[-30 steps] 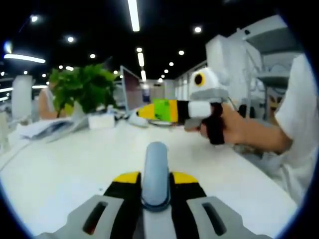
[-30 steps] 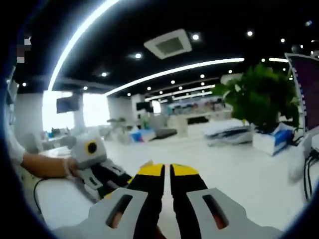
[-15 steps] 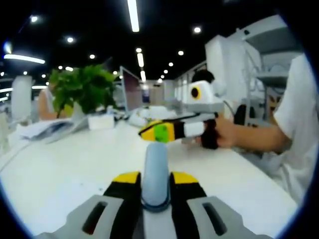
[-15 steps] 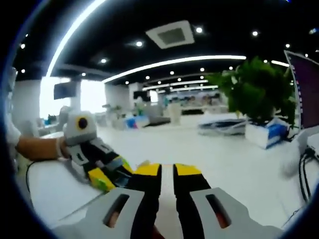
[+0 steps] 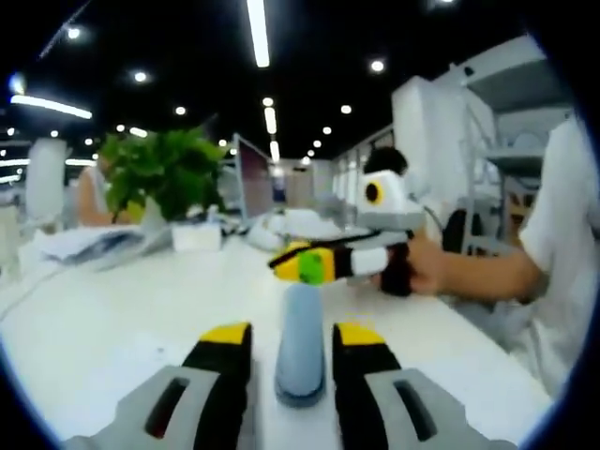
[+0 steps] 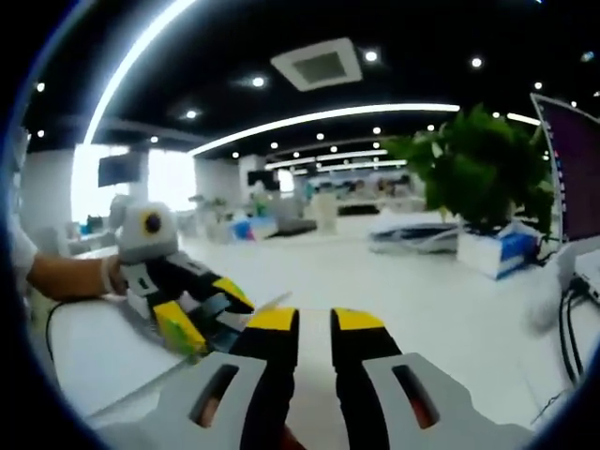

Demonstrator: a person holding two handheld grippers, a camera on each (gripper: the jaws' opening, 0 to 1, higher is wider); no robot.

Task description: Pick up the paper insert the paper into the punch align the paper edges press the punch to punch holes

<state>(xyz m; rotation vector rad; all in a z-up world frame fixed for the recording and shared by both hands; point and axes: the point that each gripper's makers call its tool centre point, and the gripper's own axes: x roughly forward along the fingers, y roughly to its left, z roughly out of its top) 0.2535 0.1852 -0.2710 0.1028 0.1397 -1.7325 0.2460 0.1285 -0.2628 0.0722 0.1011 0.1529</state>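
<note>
The punch's blue-grey handle rises between my left gripper's yellow-tipped jaws, which stand open with a gap on each side of it. My right gripper, held in a hand, hovers low over the white table just beyond the punch. In the right gripper view, my right gripper has its jaws a narrow gap apart, nothing seen between them. The left gripper lies at the left with jaws spread. A thin pale edge, like a paper sheet, runs across the table beneath it.
A potted plant, a monitor, a tissue box and stacked papers line the table's far side. Cables trail at the right. A person's arm reaches in.
My left gripper's jaws have spread off the punch handle they were closed around. The right gripper has dropped toward the table near the punch, and its own jaws have parted slightly.
</note>
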